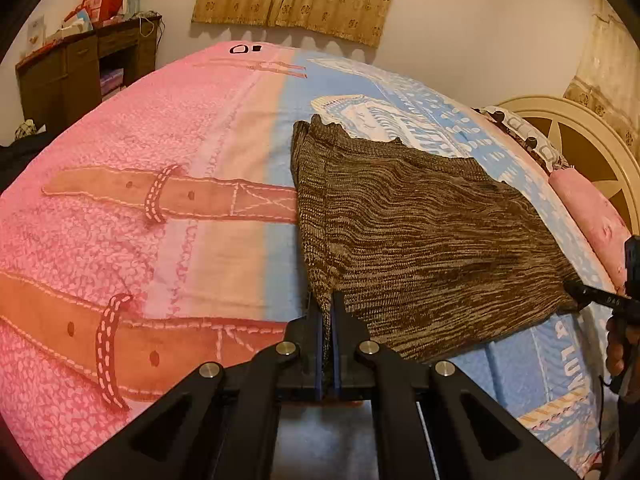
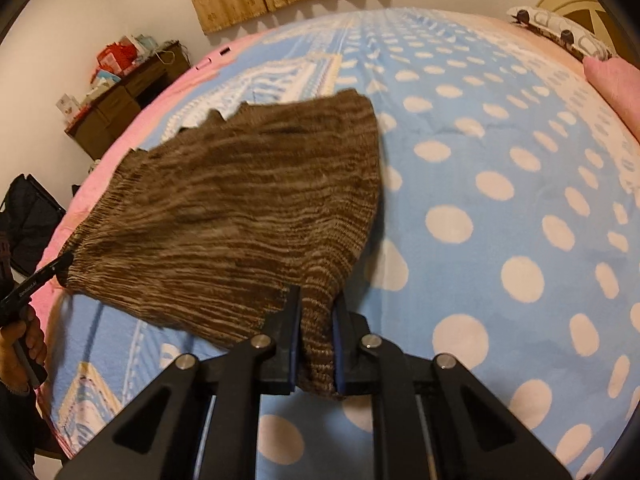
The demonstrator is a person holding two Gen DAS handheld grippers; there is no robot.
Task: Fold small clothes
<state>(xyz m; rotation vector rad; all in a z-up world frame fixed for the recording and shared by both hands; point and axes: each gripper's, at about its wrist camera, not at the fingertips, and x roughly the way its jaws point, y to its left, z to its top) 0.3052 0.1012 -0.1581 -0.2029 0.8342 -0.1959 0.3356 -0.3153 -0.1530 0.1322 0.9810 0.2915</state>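
Garment: a brown marled knit piece, held by its two near corners above the bed, its far part draped on the blue side of the printed cover. Step in hand, as judged: carrying the near edge over toward the far edge to make a fold. To do it well, both corners should travel level and together, with the near edge kept lightly taut so that no sag or diagonal crease forms; the edge should be laid onto the far edge squarely before either grip is eased. Left gripper: fingers drawn nearly together, clamped on a thin pinch of the left corner. Right gripper: fingers a little further apart, closed on a thicker bunched wad of the right corner, which fills the gap between the blue pads. In each wrist view the other gripper's tip appears at the frame edge, touching the opposite corner of the knit.
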